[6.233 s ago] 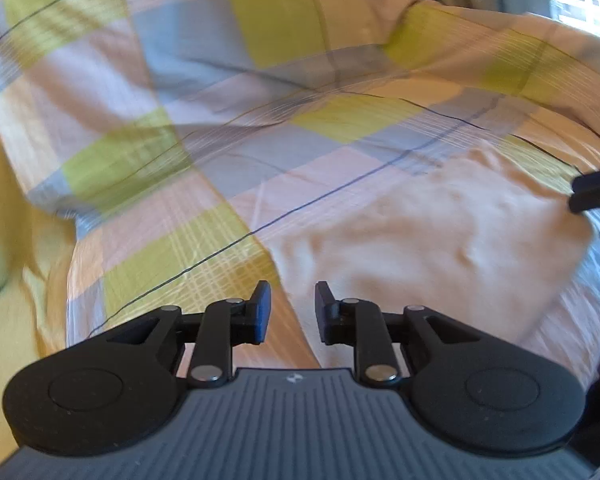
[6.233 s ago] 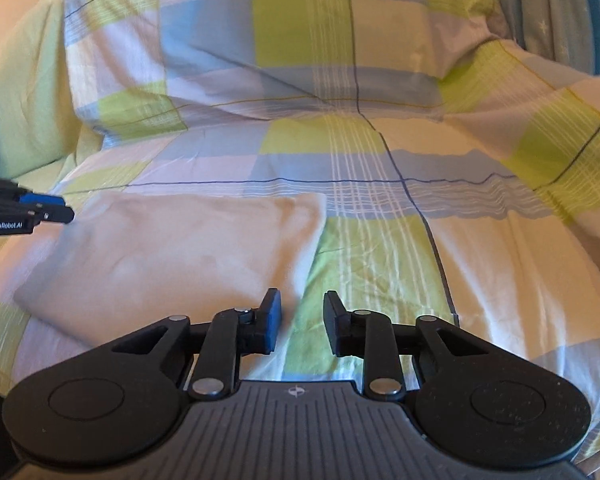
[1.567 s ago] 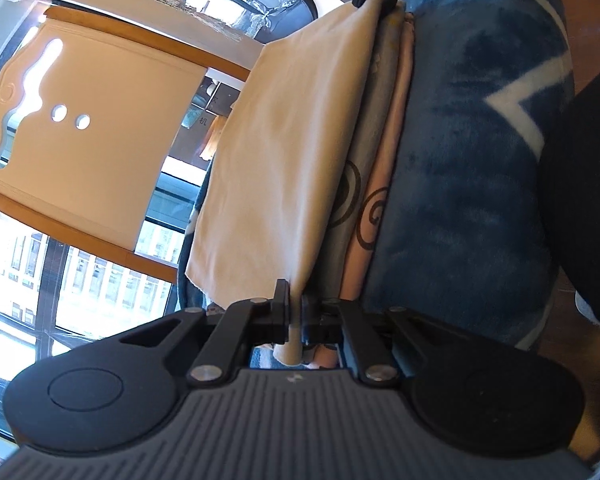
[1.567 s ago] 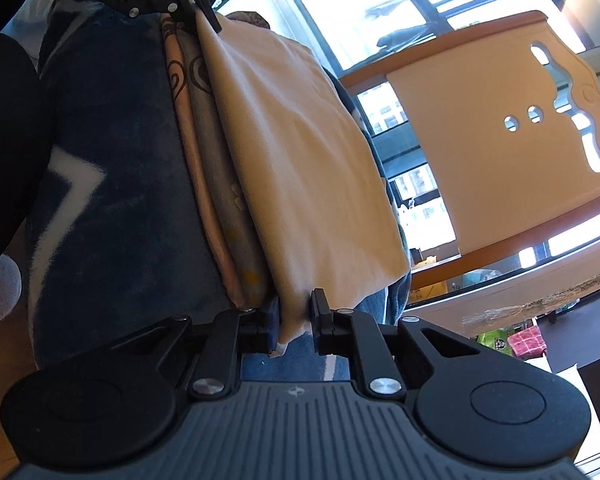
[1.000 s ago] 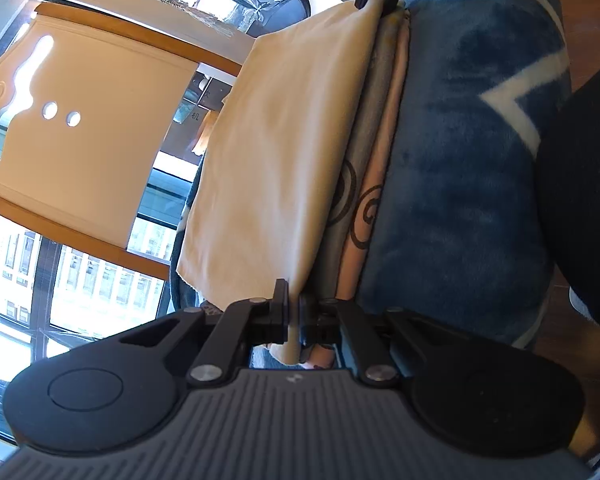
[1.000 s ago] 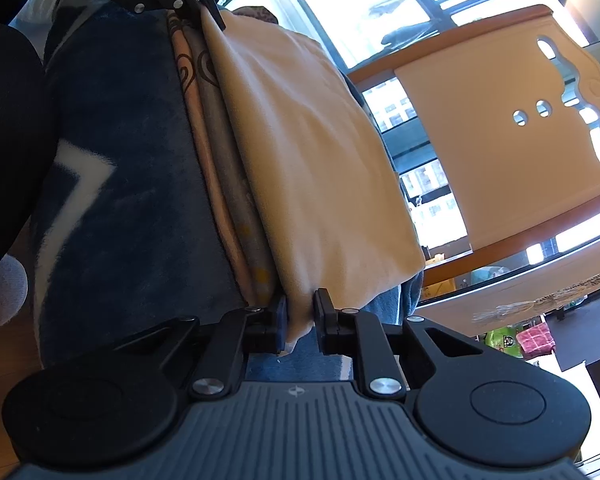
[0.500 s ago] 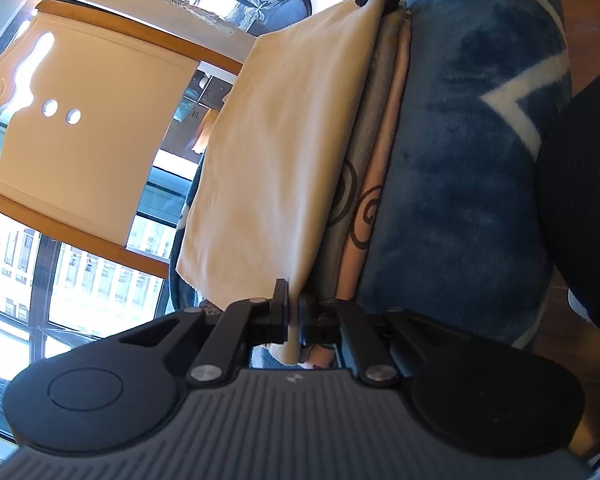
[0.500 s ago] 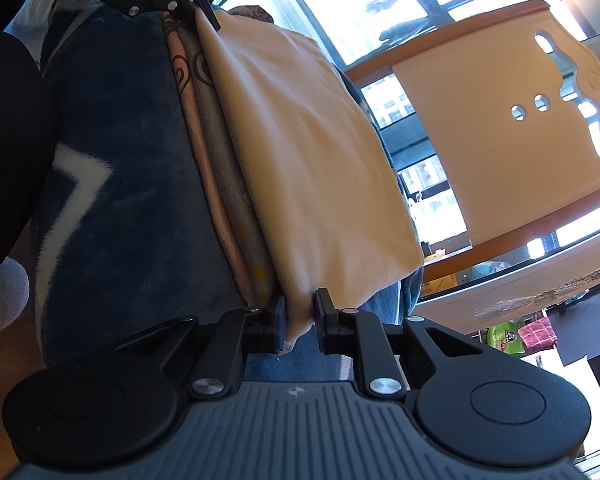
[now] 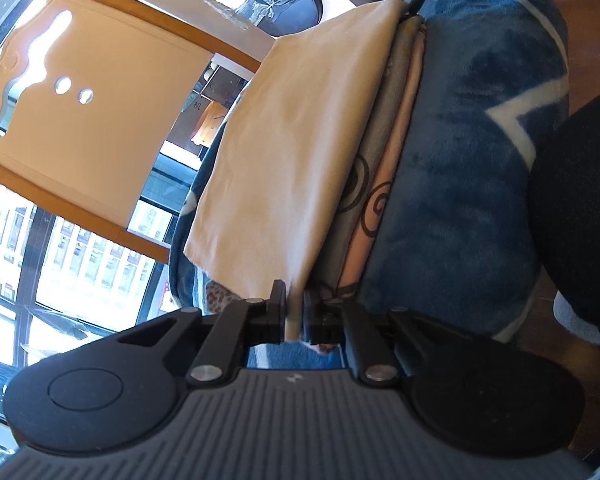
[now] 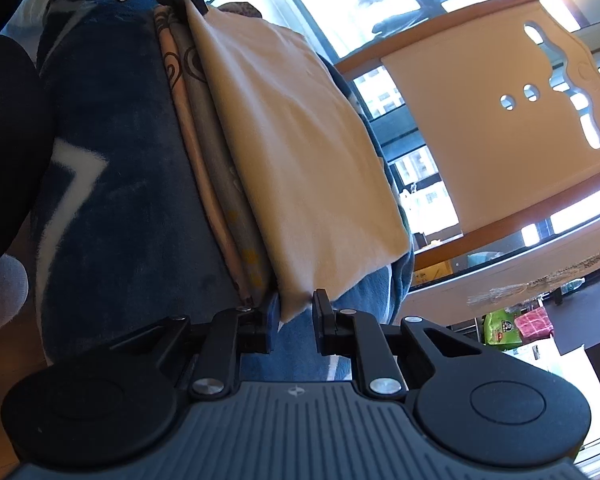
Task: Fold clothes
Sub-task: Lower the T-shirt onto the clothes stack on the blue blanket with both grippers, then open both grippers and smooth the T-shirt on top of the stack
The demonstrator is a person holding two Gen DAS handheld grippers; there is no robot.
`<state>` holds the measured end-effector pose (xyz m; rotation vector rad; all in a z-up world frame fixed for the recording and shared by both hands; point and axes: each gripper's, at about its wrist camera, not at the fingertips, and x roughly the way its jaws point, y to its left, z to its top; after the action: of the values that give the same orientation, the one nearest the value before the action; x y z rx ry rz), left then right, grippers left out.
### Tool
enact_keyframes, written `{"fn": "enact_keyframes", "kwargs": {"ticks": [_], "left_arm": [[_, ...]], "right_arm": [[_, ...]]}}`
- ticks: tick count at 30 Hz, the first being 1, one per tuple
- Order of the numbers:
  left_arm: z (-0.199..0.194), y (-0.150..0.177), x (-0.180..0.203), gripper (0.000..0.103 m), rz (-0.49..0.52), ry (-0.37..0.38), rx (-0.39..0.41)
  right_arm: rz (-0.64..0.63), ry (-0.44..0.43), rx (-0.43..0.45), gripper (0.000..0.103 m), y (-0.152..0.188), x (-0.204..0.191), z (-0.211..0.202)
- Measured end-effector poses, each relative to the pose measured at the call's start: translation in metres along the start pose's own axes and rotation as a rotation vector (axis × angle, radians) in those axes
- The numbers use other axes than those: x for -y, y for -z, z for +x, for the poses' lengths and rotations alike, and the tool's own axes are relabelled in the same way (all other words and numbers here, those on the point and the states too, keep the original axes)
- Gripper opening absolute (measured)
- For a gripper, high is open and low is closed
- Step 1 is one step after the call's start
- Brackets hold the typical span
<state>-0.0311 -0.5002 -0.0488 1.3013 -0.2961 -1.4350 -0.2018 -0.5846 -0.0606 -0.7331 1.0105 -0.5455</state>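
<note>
A folded beige cloth (image 9: pixel 300 152) lies against a stack of folded patterned clothes (image 9: pixel 384 160) on a blue plush blanket (image 9: pixel 472 168). My left gripper (image 9: pixel 295 312) is shut on one near corner of the beige cloth. In the right wrist view the same beige cloth (image 10: pixel 300 160) lies on the patterned clothes (image 10: pixel 212 184) and the blue blanket (image 10: pixel 124 184). My right gripper (image 10: pixel 294 320) stands slightly apart around the cloth's other corner, which pokes loosely between the fingers. Each gripper shows at the far end of the cloth in the other's view.
A carved wooden headboard (image 9: pixel 88 120) and large windows (image 9: pixel 76 264) stand behind the stack. The headboard (image 10: pixel 500 128) also shows in the right wrist view, with a dark table holding green and pink items (image 10: pixel 516 324) beyond. A dark-clothed leg (image 9: pixel 580 208) is at the right.
Both grippers left the checked bed sheet and took the folded beige cloth to the stack on the blue blanket. In the last half second my right gripper's fingers have parted off the cloth corner.
</note>
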Motion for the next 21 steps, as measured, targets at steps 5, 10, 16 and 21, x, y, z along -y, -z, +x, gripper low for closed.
{"fn": "enact_keyframes", "kwargs": {"ticks": [5, 10, 16, 21], "left_arm": [[-0.012, 0.003, -0.007, 0.010, 0.017, 0.001, 0.013], [-0.025, 0.006, -0.020, 0.019, -0.012, 0.024, 0.016], [-0.011, 0.009, -0.053, 0.021, -0.167, -0.016, -0.009], [0.025, 0.001, -0.093, 0.027, -0.474, 0.024, -0.019]], "right_arm": [[0.035, 0.013, -0.002, 0.018, 0.009, 0.007, -0.008], [0.078, 0.002, 0.044, 0.028, -0.001, 0.014, -0.019], [0.376, -0.041, 0.066, 0.028, 0.005, 0.052, -0.017], [0.725, -0.153, 0.115, 0.033, 0.006, 0.100, 0.003]]}}
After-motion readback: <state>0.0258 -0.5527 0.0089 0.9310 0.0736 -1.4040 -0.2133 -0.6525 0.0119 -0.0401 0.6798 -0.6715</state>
